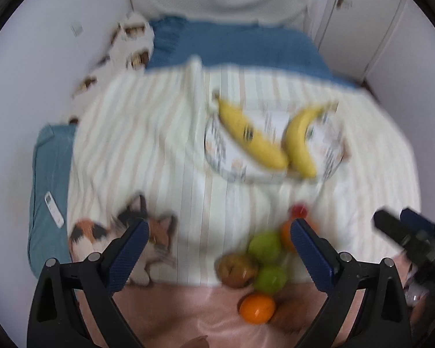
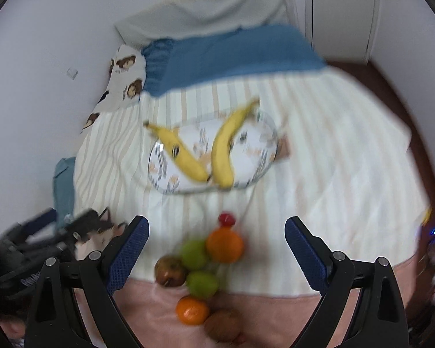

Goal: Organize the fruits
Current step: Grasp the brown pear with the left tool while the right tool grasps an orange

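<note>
Two bananas [image 1: 250,136] [image 2: 185,156] lie in a V on a patterned plate [image 1: 217,150] [image 2: 255,156] on the striped bedspread. Nearer me lies a cluster of fruit: two green apples [image 1: 265,246] [image 2: 194,253], two oranges [image 1: 257,308] [image 2: 224,245], a brownish apple [image 1: 236,269] [image 2: 169,271], a brown fruit [image 2: 223,329] and a small red fruit [image 1: 298,210] [image 2: 226,219]. My left gripper [image 1: 217,232] is open and empty above the bed, left of the cluster. My right gripper [image 2: 216,229] is open and empty above the cluster. Both views are blurred.
A blue blanket [image 1: 235,46] and a bear-print pillow [image 2: 126,72] lie at the bed's far end. A cat picture [image 1: 124,237] is on the cover. A white remote [image 1: 54,208] lies at the left edge. White wardrobe doors [image 1: 362,29] stand at the right.
</note>
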Available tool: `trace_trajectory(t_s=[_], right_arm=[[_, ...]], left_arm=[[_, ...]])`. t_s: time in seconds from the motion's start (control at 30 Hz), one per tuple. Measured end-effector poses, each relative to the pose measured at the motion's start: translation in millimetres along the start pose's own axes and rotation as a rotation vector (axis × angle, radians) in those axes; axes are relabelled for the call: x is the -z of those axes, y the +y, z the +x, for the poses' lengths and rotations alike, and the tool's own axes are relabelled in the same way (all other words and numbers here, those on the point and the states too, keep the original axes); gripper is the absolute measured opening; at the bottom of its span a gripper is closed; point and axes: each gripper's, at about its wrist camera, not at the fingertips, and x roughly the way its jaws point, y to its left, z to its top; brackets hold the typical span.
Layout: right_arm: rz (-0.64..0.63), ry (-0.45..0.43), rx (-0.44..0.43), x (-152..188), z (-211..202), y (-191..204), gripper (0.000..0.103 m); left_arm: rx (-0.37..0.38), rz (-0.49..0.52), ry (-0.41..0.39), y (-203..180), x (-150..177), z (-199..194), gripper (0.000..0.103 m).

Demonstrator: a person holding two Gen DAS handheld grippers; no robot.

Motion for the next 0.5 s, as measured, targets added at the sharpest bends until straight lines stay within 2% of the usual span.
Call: trace_trajectory(t_s=[0.07, 0.13, 0.17, 0.27, 0.37, 0.4, 0.43, 0.47, 0.5], right_arm=[[0.069, 0.062, -0.064, 8.4, 23.1, -16.9, 0.090], [0.131, 0.150, -0.090, 18.3, 53.3, -33.8, 0.080], [0.153, 0.182, -0.097, 23.2, 65.7, -39.5, 0.079], [0.185, 0.246, -0.107, 32.2, 94.4, -48.6, 0.079], [0.212, 0.288, -0.117, 36.2, 121.4, -52.2, 0.079], [0.221, 0.298, -0.119, 35.7, 127.8, -52.7, 0.079], [0.232, 0.307, -0.125, 35.4, 136.0, -52.2, 0.079], [0.239, 0.319, -0.128, 34.8, 144.3, -51.2, 0.079], [0.245, 0.332, -0.125, 34.3, 153.0, -49.6, 0.079]], left_arm=[[0.002, 0.003, 0.104, 0.1, 17.3, 36.6, 0.100], [0.011, -0.001, 0.213, -1.2, 33.8, 72.5, 0.100], [0.017, -0.005, 0.271, -3.1, 43.0, 92.6, 0.100], [0.025, 0.006, 0.371, -12.9, 61.3, 132.3, 0.100], [0.042, 0.000, 0.416, -21.5, 70.0, 156.1, 0.098], [0.053, -0.012, 0.405, -22.8, 70.1, 157.8, 0.094], [0.058, -0.022, 0.382, -24.3, 68.8, 157.5, 0.085], [0.069, -0.025, 0.379, -25.9, 68.6, 157.7, 0.070], [0.069, -0.025, 0.381, -28.0, 68.3, 157.3, 0.065]])
